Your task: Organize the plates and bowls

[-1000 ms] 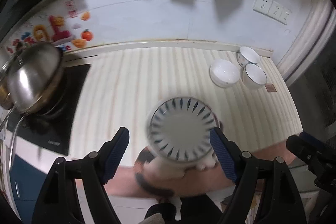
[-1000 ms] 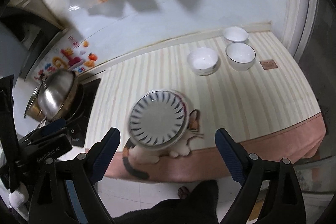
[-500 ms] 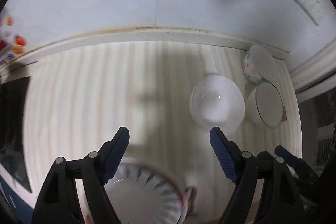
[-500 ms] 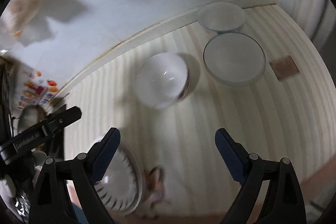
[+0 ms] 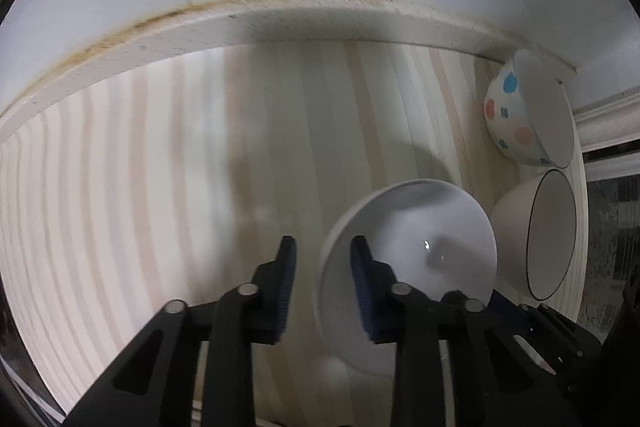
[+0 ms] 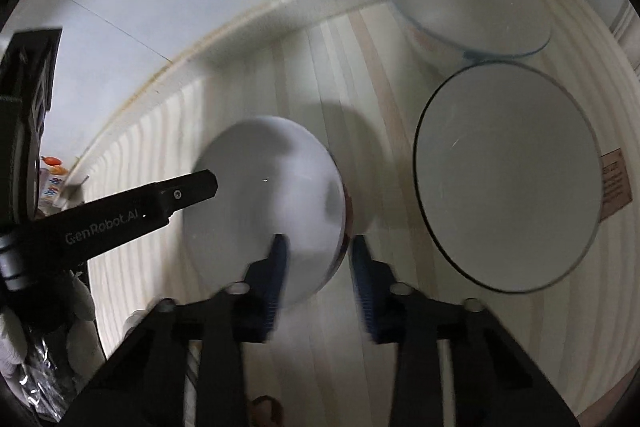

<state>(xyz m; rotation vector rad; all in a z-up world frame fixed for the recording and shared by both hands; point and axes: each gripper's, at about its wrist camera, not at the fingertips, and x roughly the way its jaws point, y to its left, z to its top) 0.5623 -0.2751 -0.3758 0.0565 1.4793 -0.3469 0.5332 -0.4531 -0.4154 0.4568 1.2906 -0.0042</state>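
A white bowl (image 5: 416,247) sits on the striped counter; it also shows in the right wrist view (image 6: 264,203). My left gripper (image 5: 323,259) straddles its left rim, jaws narrowed with a small gap. My right gripper (image 6: 315,251) straddles its right rim, jaws likewise narrowed. Whether either pad presses the rim is unclear. A black-rimmed white bowl (image 5: 548,231) (image 6: 508,195) stands to the right. A polka-dot bowl (image 5: 520,111) (image 6: 468,11) stands behind it by the wall.
The counter's raised back edge (image 5: 280,23) runs along the grey wall. A small brown label (image 6: 616,183) lies at the counter's right end. The left gripper's black body (image 6: 120,211) crosses the right wrist view at left.
Both grippers have moved forward and down to the white bowl and their jaws have closed from wide open to a narrow gap around its rim. The striped plate has dropped out of view.
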